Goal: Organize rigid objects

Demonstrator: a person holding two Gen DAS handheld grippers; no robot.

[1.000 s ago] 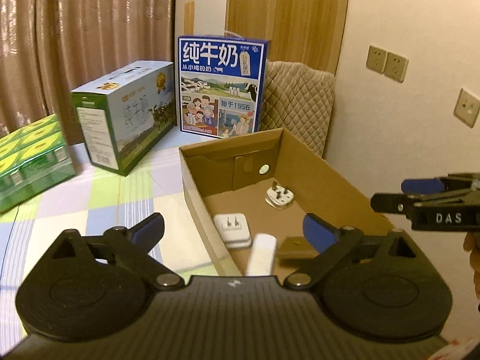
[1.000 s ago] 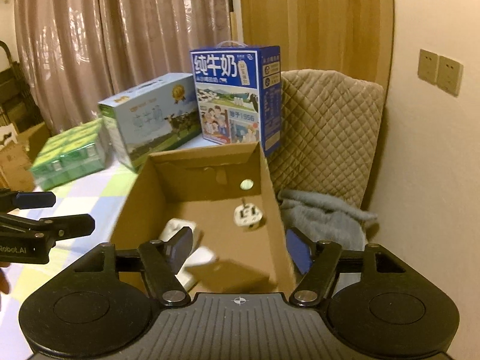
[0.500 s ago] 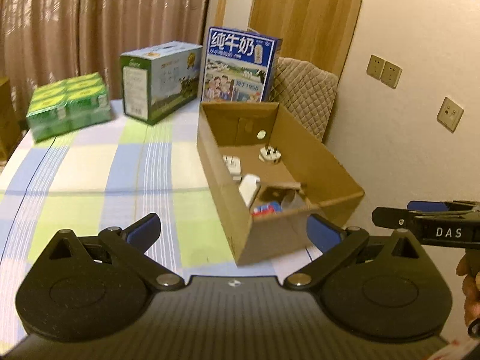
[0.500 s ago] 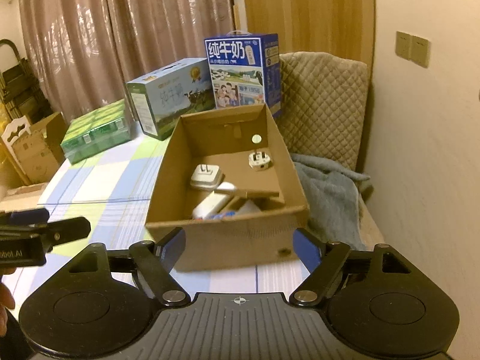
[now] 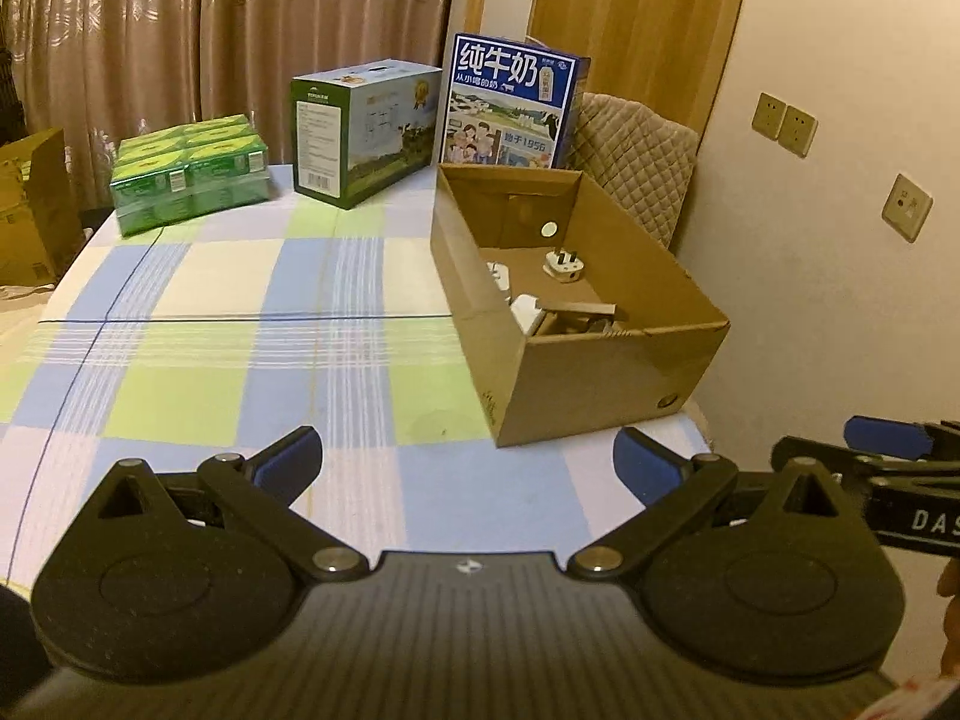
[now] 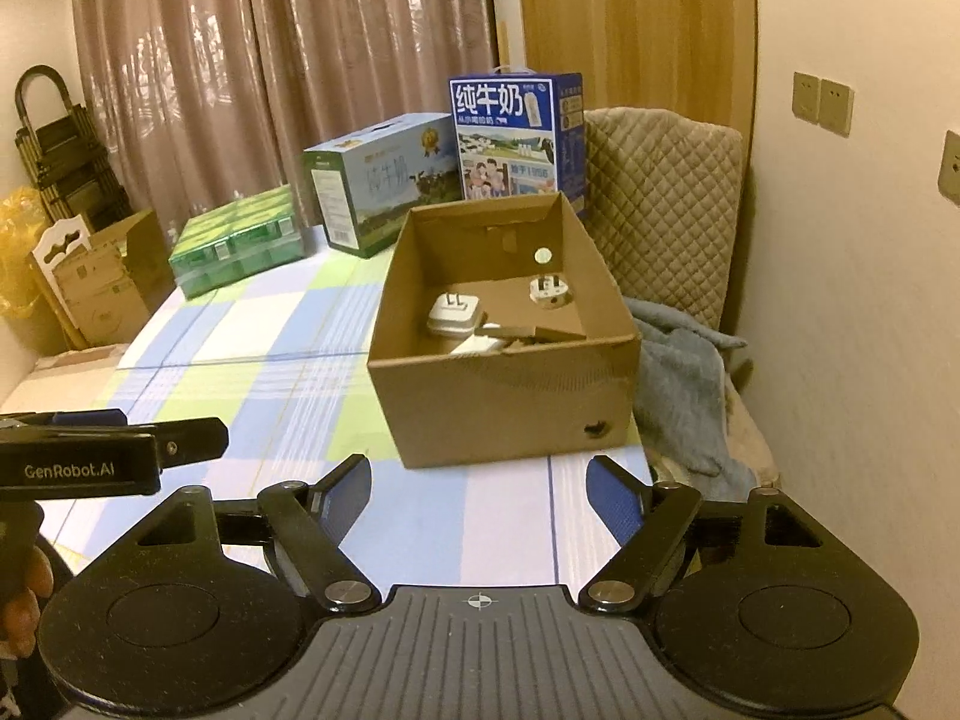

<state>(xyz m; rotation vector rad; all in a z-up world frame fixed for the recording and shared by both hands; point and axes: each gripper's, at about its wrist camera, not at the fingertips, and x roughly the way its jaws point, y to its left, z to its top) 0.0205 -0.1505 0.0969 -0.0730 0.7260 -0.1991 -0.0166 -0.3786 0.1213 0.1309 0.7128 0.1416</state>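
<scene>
Left wrist view, foreground: the left gripper [image 5: 468, 462] hovers over the checked cloth of the counter [image 5: 240, 360], its blue-padded jaws spread wide with nothing between them. At the right edge of the same view, the right gripper [image 5: 882, 438] appears side-on beside it. Right wrist view, foreground: the right gripper [image 6: 479, 495] likewise stands with jaws apart and empty above the counter, and the left gripper shows at the left edge, held by a hand [image 6: 24, 600].

Middle distance: an open cardboard box [image 6: 510, 402] rests on the counter near its right edge, just beyond both grippers and apart from them. Inside it lie a white two-pin charger [image 6: 454, 315] at the left, a white three-pin plug [image 6: 549, 292] toward the far wall, and further white items at the near wall, partly hidden by the box wall and a folded cardboard flap [image 6: 540, 333].

Far distance: a blue milk carton case [image 6: 516, 138] stands upright just behind the box; a green-and-white case [image 6: 378, 186] lies to its left; a shrink-wrapped pack of green cartons [image 6: 237, 249] sits further left. A quilted chair [image 6: 660, 204] with a grey blanket [image 6: 678, 384] stands to the right of the counter, against the wall; curtains [image 6: 270, 78] hang behind.
</scene>
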